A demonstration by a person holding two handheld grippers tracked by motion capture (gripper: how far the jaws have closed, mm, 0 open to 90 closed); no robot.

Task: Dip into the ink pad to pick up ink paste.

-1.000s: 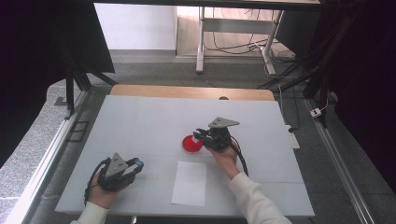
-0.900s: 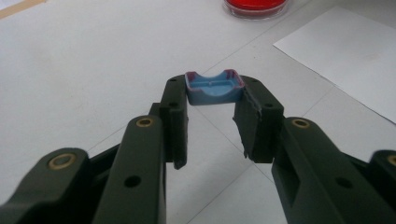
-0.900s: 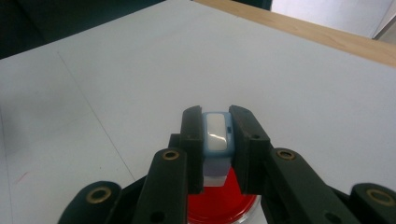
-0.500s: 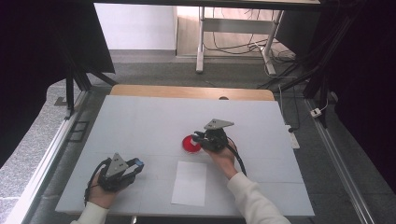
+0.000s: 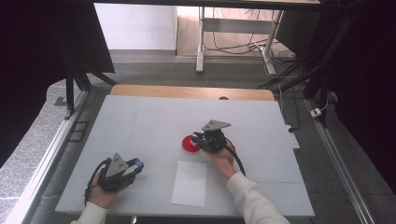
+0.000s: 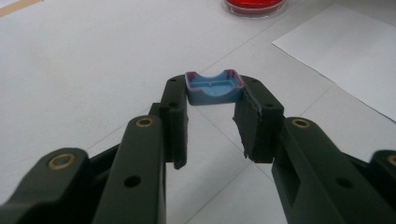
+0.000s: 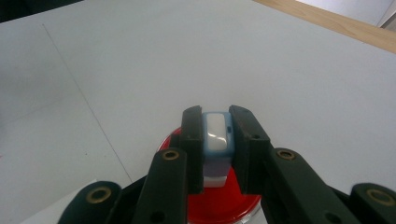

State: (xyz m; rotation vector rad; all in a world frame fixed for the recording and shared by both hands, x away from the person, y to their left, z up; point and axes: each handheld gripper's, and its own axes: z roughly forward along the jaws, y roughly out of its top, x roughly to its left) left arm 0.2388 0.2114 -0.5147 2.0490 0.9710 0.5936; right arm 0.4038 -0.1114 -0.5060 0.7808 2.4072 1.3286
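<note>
A: Where are we? Our right gripper [image 7: 216, 140] pinches a blue-and-white stamp [image 7: 215, 132] directly over the red ink pad [image 7: 219, 205].

B: Our left gripper [image 6: 211, 93] clamps the stamp's blue cap [image 6: 214, 87]. Judging by that, inking's underway; the white paper [image 5: 189, 183] just behind the right gripper looks unstamped.

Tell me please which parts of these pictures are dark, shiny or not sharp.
High view: both sides black, the white table evenly lit. Left gripper view: the blue cap between the jaws is sharp, the red dish at the top edge soft. Right gripper view: a bright glare on the white stamp; the near jaws are blurred.
</note>
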